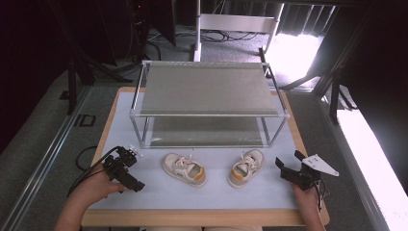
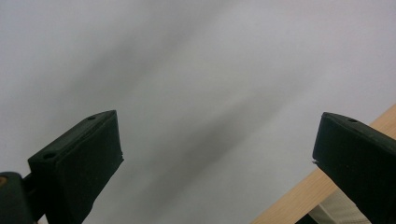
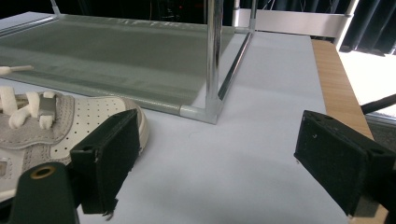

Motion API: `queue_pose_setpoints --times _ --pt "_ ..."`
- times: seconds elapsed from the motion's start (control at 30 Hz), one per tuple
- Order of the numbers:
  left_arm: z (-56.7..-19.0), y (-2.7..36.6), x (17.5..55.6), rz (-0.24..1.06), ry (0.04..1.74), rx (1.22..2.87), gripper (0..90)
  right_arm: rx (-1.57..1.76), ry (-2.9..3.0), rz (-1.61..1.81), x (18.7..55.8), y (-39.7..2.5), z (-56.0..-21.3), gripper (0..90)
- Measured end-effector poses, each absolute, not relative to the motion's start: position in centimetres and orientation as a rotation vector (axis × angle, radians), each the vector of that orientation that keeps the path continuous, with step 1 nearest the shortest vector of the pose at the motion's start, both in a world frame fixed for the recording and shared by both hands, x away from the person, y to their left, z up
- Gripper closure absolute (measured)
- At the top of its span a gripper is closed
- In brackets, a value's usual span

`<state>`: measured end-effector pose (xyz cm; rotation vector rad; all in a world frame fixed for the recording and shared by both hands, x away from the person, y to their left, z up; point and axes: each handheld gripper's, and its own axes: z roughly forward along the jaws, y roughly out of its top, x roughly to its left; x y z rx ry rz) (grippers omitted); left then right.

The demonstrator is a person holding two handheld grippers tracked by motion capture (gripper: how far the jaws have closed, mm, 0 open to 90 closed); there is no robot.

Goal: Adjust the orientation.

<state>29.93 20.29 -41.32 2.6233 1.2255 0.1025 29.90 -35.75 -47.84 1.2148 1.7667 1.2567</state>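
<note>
Black padded jaws fill the bottom of both gripper views, and in each view they stand spread wide apart with nothing between them. Seen from above, the left gripper rests low over the pale table mat near the front left corner, held in the person's left hand; its own camera looks down on bare mat and a strip of the wooden table edge. Across the table, the right gripper sits near the front right edge, jaws pointing inward toward the shoes. Two small white and beige sneakers with orange heels lie on the mat between the grippers: the left shoe and the right shoe, both apart from the grippers and untouched. From the right gripper view, the right shoe's perforated toe lies just beyond one jaw. Behind the shoes stands a two-tier metal shoe rack with grey fabric shelves, both shelves bare. Judging by this layout, the work looks to be putting the shoes on the rack, and it has barely begun: neither shoe is gripped or lifted, and both remain to be picked up and placed.
</note>
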Motion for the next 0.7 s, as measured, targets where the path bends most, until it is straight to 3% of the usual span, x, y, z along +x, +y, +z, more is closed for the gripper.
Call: queue_pose_setpoints --times 0.23,0.7 --pt "-40.6 18.2 30.6 0.105 1.228 2.608 1.0 1.215 1.767 1.259 29.9 -35.8 -47.8 13.6" --pt "-37.5 12.7 30.7 0.108 1.021 2.639 1.0 1.214 1.77 1.259 29.9 -35.8 -47.8 13.6"
